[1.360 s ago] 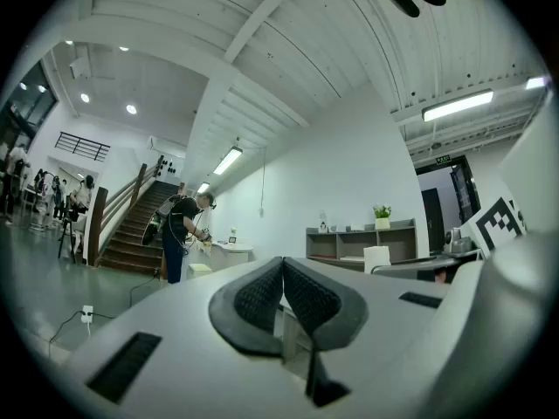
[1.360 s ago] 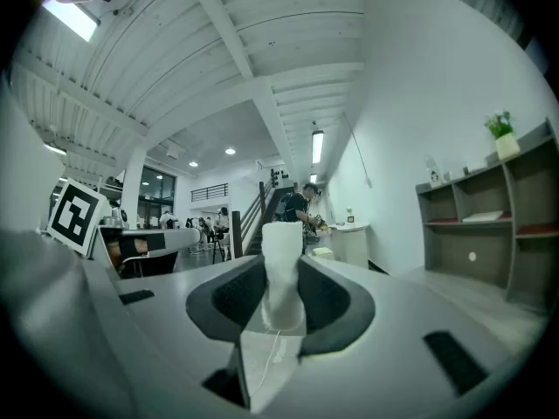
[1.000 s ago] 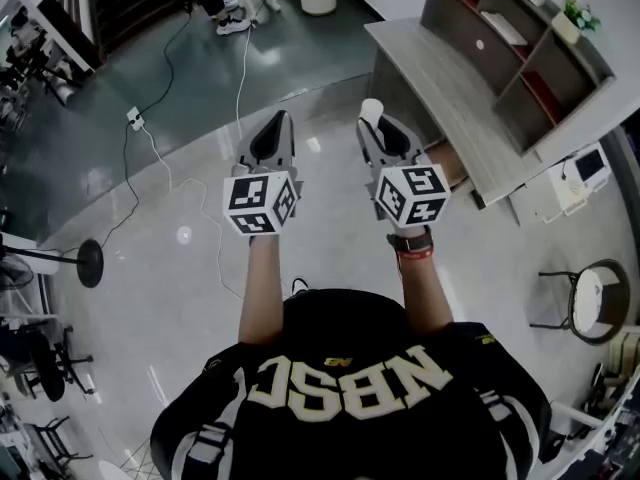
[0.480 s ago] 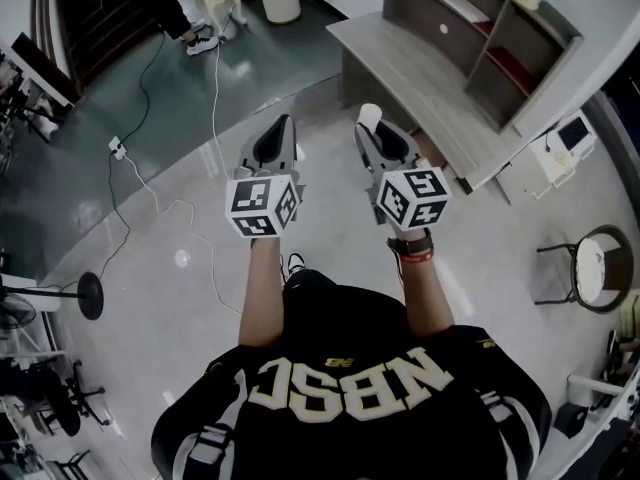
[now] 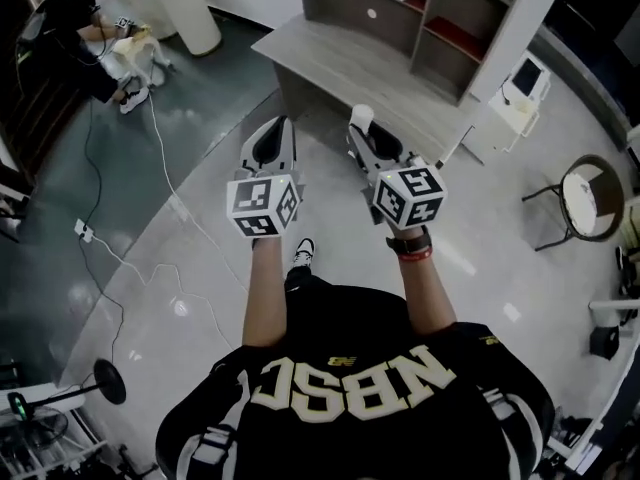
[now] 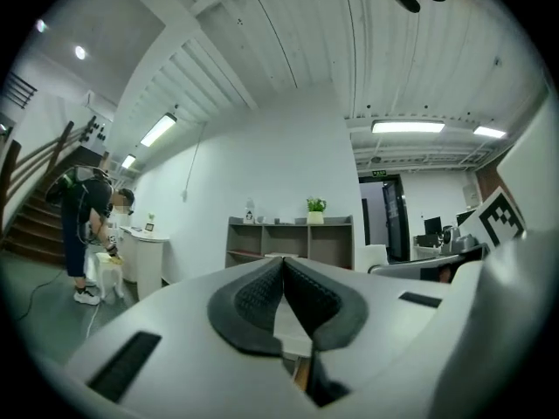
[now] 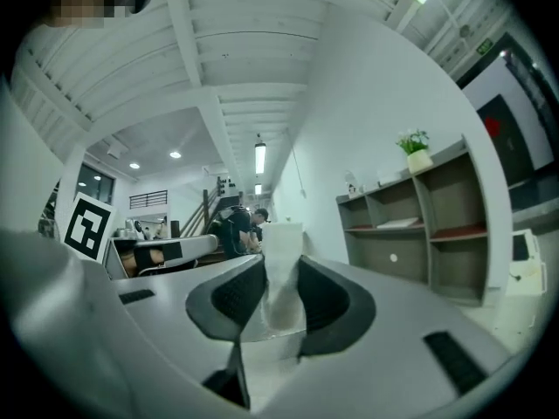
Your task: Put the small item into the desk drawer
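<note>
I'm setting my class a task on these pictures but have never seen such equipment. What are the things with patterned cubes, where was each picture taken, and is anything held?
No robot here: a person holds a two-jaw gripper in each hand, and the patterned cubes belong to them. The head view comes from a camera on the person's head, looking down at both arms. The other two views come from cameras riding on each gripper, looking along its jaws. The left gripper is shut and empty. The right gripper is clamped on a small white item. Ahead stands a grey desk with a shelf unit at its back; no drawer can be made out.
</note>
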`<move>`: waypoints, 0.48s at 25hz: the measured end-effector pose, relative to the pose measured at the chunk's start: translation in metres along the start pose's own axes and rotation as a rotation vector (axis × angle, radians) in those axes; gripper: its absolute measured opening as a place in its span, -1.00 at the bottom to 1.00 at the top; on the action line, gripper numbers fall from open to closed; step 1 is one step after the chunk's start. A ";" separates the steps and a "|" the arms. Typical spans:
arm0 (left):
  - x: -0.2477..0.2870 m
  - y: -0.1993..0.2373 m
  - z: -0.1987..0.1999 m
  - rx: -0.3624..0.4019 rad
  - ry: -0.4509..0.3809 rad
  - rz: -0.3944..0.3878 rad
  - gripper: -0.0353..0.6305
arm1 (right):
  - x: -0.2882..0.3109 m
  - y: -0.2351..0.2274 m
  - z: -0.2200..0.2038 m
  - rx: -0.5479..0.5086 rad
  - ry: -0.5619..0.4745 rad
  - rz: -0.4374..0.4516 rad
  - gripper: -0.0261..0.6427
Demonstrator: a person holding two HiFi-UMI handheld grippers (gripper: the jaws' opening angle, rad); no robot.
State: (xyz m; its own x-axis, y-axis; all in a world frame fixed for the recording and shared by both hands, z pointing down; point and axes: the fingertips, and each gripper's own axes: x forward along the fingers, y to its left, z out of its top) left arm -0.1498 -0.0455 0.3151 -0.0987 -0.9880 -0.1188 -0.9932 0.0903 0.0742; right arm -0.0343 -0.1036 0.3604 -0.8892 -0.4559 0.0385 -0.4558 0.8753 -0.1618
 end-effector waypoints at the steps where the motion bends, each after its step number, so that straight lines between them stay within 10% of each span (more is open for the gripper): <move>1: 0.017 0.000 0.000 -0.003 0.002 -0.032 -0.85 | 0.007 -0.009 0.003 0.003 -0.003 -0.026 -0.55; 12: 0.172 -0.010 -0.018 -0.071 0.052 -0.357 -0.85 | 0.053 -0.093 0.015 0.030 -0.030 -0.334 -0.55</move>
State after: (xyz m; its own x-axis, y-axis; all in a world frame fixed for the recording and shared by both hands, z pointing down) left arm -0.1560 -0.2189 0.3118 0.2587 -0.9608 -0.0996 -0.9574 -0.2688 0.1053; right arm -0.0382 -0.2118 0.3632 -0.6889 -0.7218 0.0657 -0.7202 0.6716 -0.1737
